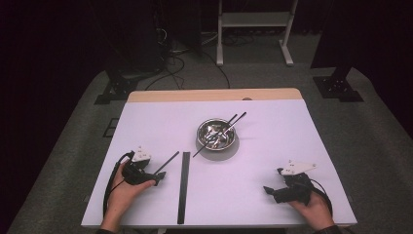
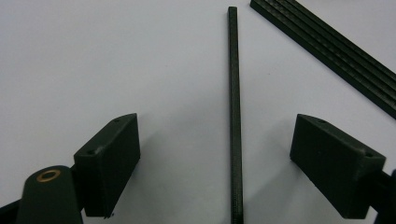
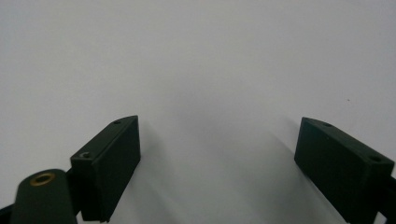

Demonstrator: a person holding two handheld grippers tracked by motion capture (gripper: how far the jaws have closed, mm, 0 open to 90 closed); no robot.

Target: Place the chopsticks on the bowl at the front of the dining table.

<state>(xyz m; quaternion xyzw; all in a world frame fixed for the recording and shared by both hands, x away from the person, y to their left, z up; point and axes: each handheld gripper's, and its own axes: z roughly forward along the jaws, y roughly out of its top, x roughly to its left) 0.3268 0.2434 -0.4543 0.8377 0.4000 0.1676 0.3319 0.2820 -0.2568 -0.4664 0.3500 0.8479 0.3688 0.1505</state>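
A thin black stick [image 1: 167,162] lies on the white table [image 1: 146,122], pointing up and to the right. My left gripper [image 1: 158,178] is at its near end. In the left gripper view the stick [image 2: 235,116] runs between the jaws of that gripper [image 2: 215,135], which stand wide apart and touch neither side of it. A metal bowl [image 1: 215,134] at the table's middle holds several dark sticks that lean out to the upper right. My right gripper [image 1: 270,190] rests near the front right edge, and in its own view the gripper [image 3: 219,135] is open over bare table.
A long flat black strip [image 1: 183,187] lies lengthwise just right of the left gripper, and it crosses the upper right corner of the left gripper view [image 2: 327,46]. Beyond the table's far wooden edge [image 1: 214,95] are cables and stand legs on the floor.
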